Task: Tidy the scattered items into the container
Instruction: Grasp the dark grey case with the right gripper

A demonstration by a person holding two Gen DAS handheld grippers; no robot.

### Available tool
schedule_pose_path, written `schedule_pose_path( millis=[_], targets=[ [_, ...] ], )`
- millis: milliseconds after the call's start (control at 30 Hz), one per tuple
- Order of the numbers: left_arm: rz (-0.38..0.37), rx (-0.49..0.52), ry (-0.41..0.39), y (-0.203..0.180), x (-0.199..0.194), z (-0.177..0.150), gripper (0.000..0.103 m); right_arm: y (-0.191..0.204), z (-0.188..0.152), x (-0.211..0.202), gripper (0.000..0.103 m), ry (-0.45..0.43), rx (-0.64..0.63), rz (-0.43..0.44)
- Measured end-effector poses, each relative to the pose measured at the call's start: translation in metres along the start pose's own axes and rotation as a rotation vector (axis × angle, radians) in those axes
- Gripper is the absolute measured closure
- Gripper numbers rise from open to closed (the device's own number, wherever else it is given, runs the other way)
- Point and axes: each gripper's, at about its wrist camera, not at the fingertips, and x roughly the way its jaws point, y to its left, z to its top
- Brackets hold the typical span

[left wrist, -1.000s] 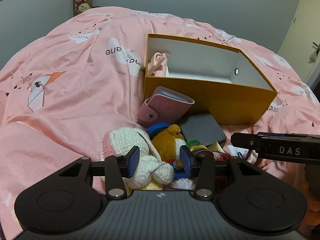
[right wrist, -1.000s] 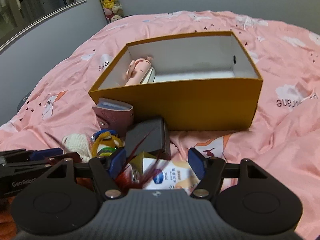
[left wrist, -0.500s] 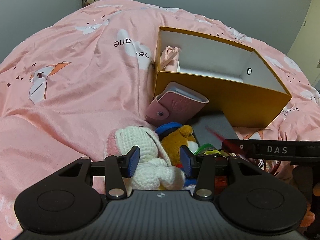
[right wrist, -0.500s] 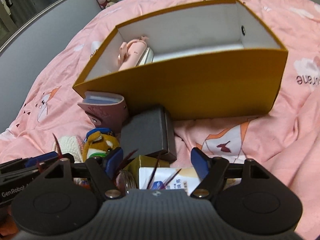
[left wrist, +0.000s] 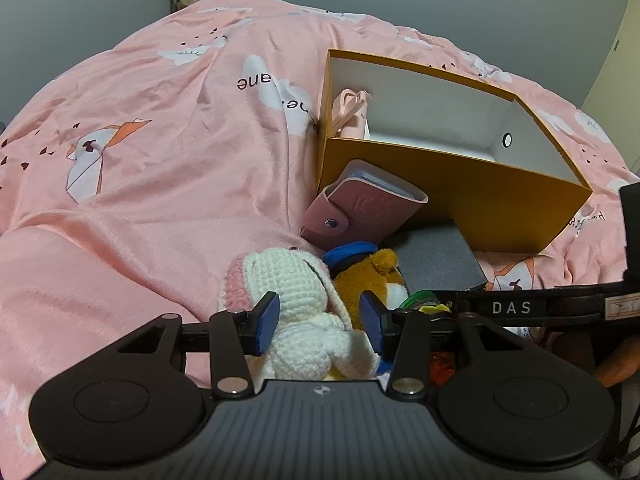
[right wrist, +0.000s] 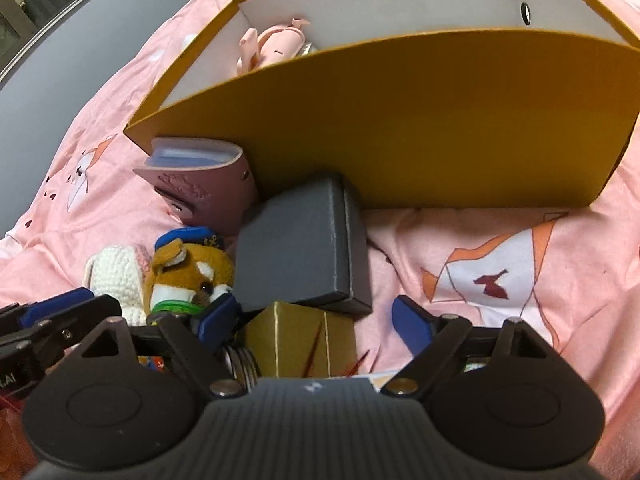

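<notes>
Bed: a pink duvet [left wrist: 168, 208] with white clouds and folded-paper bird prints covers it; everything lies on this.
Container: an orange cardboard box [left wrist: 472, 196] with a white inside stands open on the duvet, behind the pile of loose things. A pale pink item [right wrist: 276, 46] already lies in its left end.
Card holder: a pink snap-button card holder [left wrist: 360, 210] leans against the box's near left corner.
Grey box: a flat dark grey box [right wrist: 300, 252] lies in front of the orange box, touching its front wall, just right of the card holder.
Soft toys: a white crocheted bunny [left wrist: 296, 304] and, beside it on the right, a brown plush dog [right wrist: 188, 270] with a blue cap and a green collar.
Gold box: a small gold box [right wrist: 300, 340] sits just in front of the grey box.
Left hand-held gripper [left wrist: 319, 322]: about half open, its blue pads on either side of the bunny's body. The left pad sits close against the yarn; whether the pads press on the toy I cannot tell.
Right hand-held gripper [right wrist: 316, 316]: its jaws have just been opening and now stand wide. The gold box lies between the pads, with a clear gap on the right side, so nothing is gripped. Its left pad is near the dog's muzzle.
</notes>
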Motion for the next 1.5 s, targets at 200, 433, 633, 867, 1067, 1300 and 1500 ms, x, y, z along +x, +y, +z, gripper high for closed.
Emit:
schedule_pose_path(
  millis=[200, 433, 633, 867, 1067, 1300, 1500],
  targets=[
    [0.003, -0.008, -0.001, 0.004, -0.004, -0.001, 0.051, 0.012, -0.004, -0.023, 0.043, -0.035, -0.059, -0.018],
    [-0.01, -0.022, 0.006, 0.007, -0.008, -0.002, 0.051, 0.028, -0.01, -0.057, 0.093, -0.05, -0.054, 0.153],
    [0.002, -0.041, 0.003, 0.013, -0.012, -0.004, 0.051, 0.046, -0.012, -0.052, 0.072, -0.086, -0.125, 0.061],
    [-0.023, -0.046, 0.009, 0.01, -0.012, 0.001, 0.051, 0.02, -0.007, -0.069, 0.055, -0.126, 0.001, 0.03],
    [-0.006, -0.034, -0.018, 0.01, -0.012, 0.004, 0.051, 0.0, 0.004, -0.073, 0.034, -0.194, 0.087, 0.019],
    [-0.017, -0.04, 0.007, 0.013, -0.005, 0.009, 0.051, -0.002, 0.006, -0.053, 0.034, -0.144, 0.101, 0.053],
    [-0.014, -0.01, 0.017, 0.008, 0.001, 0.015, 0.051, -0.005, 0.011, -0.037, 0.035, -0.117, 0.119, 0.085]
  ],
)
